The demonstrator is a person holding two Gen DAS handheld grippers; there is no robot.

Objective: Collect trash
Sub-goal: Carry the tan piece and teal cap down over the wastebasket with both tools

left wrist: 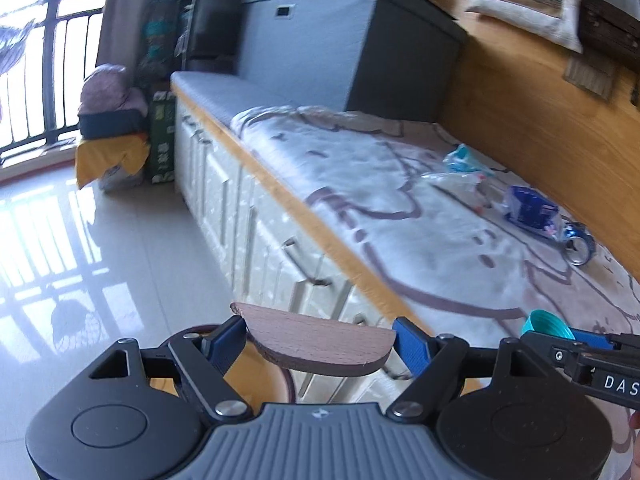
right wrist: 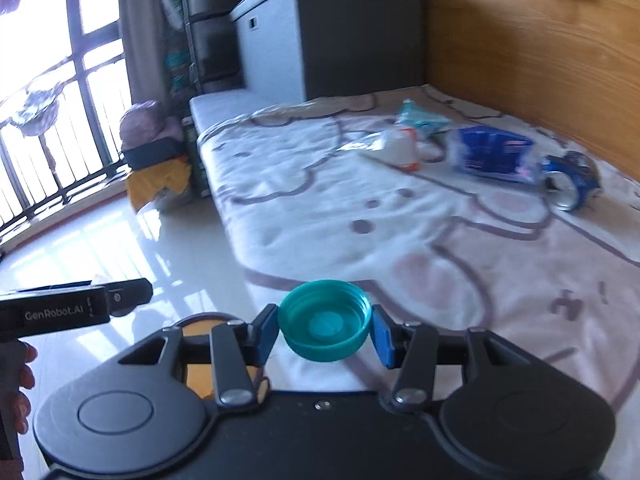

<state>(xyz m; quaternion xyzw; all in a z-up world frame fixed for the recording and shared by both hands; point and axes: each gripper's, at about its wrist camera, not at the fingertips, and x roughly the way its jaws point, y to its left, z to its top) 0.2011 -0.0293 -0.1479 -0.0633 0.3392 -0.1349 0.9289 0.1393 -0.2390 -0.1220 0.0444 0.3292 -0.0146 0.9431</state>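
Note:
My left gripper (left wrist: pixel 319 344) is shut on a flat brown wooden lid (left wrist: pixel 316 344), held above the floor beside the bench. My right gripper (right wrist: pixel 325 330) is shut on a teal bottle cap (right wrist: pixel 325 322), open side up; the cap also shows at the right of the left wrist view (left wrist: pixel 546 323). On the blanket-covered bench (right wrist: pixel 320 208) lie a crushed blue can (right wrist: pixel 570 182), a blue wrapper (right wrist: pixel 492 154), a white and orange wrapper (right wrist: pixel 400 146) and a light blue wrapper (right wrist: pixel 424 118). Below both grippers an orange-lined round bin (right wrist: pixel 200 376) shows partly.
A grey storage box (left wrist: pixel 340 40) stands at the far end of the bench. A wooden wall (left wrist: pixel 540 128) runs behind it. Bags and a yellow bundle (left wrist: pixel 112 156) sit on the glossy floor (left wrist: pixel 100 260) near the balcony railing. White drawers (left wrist: pixel 248 220) front the bench.

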